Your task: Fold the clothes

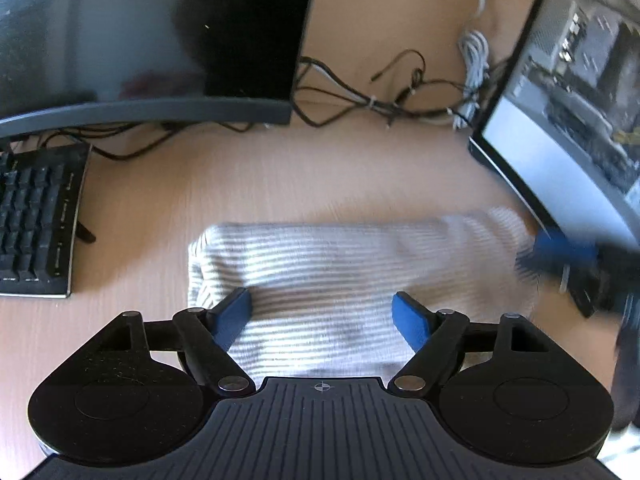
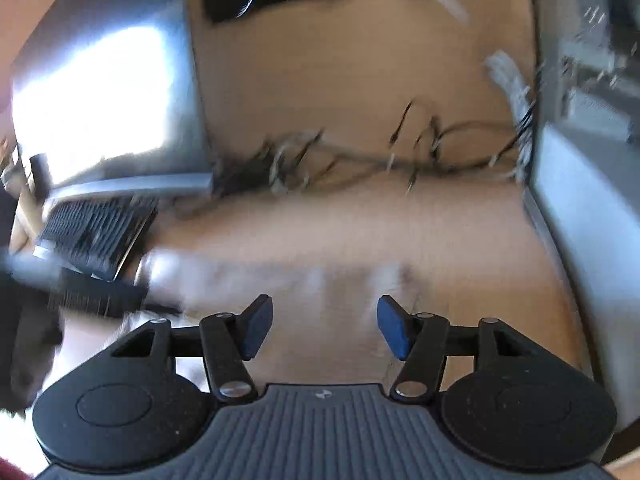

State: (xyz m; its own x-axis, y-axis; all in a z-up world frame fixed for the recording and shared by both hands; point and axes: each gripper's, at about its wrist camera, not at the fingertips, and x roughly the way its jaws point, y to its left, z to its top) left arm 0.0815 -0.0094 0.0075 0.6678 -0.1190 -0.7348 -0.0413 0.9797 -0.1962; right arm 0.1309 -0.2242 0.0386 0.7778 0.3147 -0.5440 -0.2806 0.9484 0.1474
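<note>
My wooden desk (image 1: 260, 184) carries two monitors, a keyboard (image 1: 36, 224) and tangled cables (image 1: 360, 96). The striped grey garment (image 1: 340, 268) lies folded across the middle, sharp only in my left view and smeared in the right. My left gripper (image 1: 322, 312) and right gripper (image 2: 325, 326) both gape, empty.

The wooden desk (image 1: 248, 184) carried a striped folded garment (image 1: 328, 264), a keyboard (image 1: 36, 220), tangled cables (image 1: 380, 96) and two monitors.
</note>
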